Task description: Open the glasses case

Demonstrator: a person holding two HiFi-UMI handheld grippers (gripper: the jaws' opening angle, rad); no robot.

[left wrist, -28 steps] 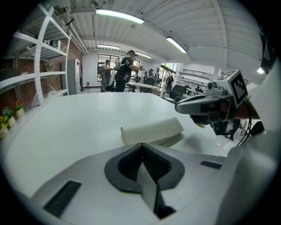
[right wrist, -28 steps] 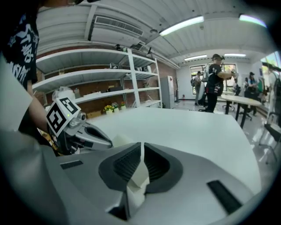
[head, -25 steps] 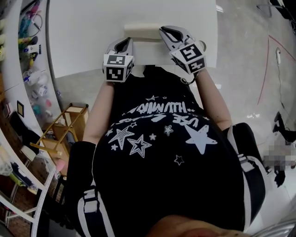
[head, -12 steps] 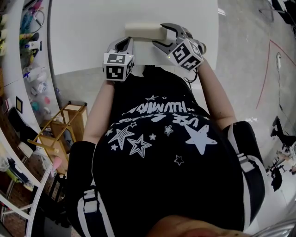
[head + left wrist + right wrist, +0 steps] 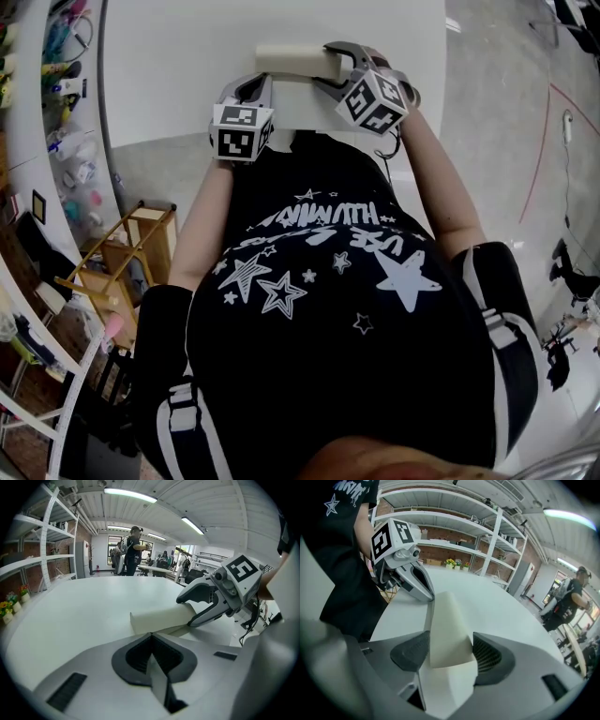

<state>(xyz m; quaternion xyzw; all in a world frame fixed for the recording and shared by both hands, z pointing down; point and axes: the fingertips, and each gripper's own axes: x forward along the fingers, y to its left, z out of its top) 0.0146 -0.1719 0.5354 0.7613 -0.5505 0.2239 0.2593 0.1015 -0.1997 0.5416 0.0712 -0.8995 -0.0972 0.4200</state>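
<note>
My right gripper (image 5: pixel 451 643), jaws just opened wide, straddles one end of the cream glasses case (image 5: pixel 446 616) unclamped, while my left gripper (image 5: pixel 150 638), closed, abuts its other end; next I judge the right must grip the lid and lift.

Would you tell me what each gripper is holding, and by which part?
The left gripper seems to pinch the glasses case by its near edge. The right gripper, its jaws just opened, straddles the case's other end without gripping.
</note>
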